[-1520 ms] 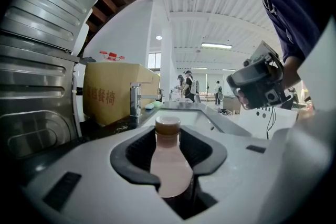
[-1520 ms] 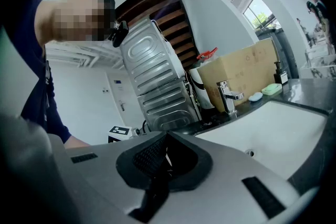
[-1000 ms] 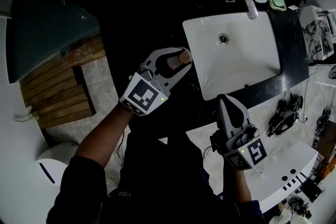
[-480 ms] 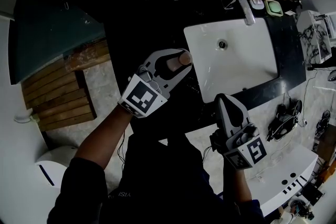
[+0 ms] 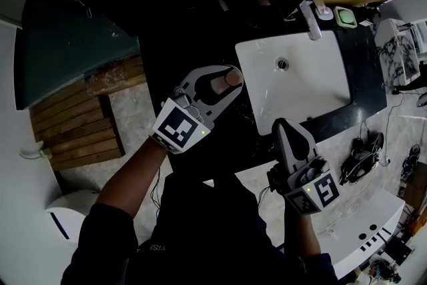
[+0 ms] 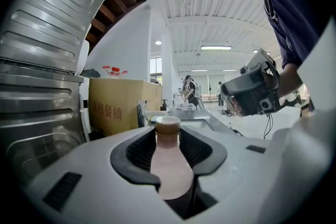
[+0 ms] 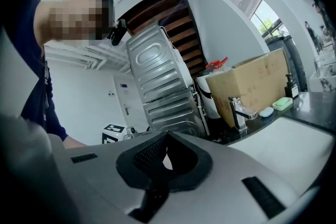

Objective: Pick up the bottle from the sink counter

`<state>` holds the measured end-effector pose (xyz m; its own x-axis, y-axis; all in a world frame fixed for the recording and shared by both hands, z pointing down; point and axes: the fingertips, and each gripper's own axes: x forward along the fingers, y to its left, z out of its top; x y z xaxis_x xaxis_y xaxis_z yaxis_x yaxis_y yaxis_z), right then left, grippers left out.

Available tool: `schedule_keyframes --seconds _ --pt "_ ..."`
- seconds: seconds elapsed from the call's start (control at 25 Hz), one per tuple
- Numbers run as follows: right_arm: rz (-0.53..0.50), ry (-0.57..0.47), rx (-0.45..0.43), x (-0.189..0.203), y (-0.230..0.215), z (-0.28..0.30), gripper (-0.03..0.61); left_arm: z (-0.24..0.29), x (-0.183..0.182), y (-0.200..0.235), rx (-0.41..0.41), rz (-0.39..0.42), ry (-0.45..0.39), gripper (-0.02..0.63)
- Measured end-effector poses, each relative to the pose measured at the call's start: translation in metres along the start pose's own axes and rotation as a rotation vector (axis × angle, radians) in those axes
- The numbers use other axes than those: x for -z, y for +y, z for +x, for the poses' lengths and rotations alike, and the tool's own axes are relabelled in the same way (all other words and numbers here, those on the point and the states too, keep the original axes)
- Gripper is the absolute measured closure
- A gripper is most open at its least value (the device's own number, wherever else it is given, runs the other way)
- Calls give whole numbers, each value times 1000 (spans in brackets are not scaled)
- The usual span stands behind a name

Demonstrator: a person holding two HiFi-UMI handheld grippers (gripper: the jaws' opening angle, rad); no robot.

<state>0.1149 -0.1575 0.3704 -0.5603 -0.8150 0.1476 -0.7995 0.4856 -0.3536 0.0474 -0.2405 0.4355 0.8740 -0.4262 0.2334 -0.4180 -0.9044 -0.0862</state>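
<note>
- My left gripper (image 6: 169,134) has its jaws set fairly wide and pressed against the sides of the pinkish bottle (image 6: 169,170). The dark pads meet it at the shoulder and neck.
- My right gripper (image 7: 164,157) has its jaws together with nothing between them. It hangs near the front edge of the counter (image 5: 365,70), below the sink basin (image 5: 313,87).
- The bottle is in the left gripper, just off the left edge of the sink basin, over the dark part of the counter.
- That part is very dark from the head view, so I can only guess the bottle is already clear of the surface.
- I judge the grasp is made and the lift is the step in hand.
- Next I would raise it straight and steadily, with no slackening, since the pads grip a tapering part that could slide forward.
- The bottle's long axis runs along the jaws.
- Its tan cap (image 6: 168,124) points away from my hand, towards the basin and the faucet (image 5: 311,17), and its base sits back in the throat of the gripper.
</note>
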Motion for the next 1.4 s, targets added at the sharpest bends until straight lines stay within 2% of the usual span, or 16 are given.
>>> schedule_keyframes --seconds 0.16,0.48,0.72,0.96,1.4 --pt "-6 -6 -5 -6 2 3 555 -4 -11 1 -5 -46 -25 472" --pt "-18 -33 -15 -19 9 4 555 -18 -26 3 -16 -47 -39 472" --pt "24 -86 -39 -40 21 10 555 -30 -40 2 -23 -40 -54 472" --pt "-31 -68 -32 -39 21 9 555 -43 -55 8 -47 -42 -70 472" --pt "-56 -103 -50 -59 35 12 556 -65 -72 12 -77 -43 -80 472"
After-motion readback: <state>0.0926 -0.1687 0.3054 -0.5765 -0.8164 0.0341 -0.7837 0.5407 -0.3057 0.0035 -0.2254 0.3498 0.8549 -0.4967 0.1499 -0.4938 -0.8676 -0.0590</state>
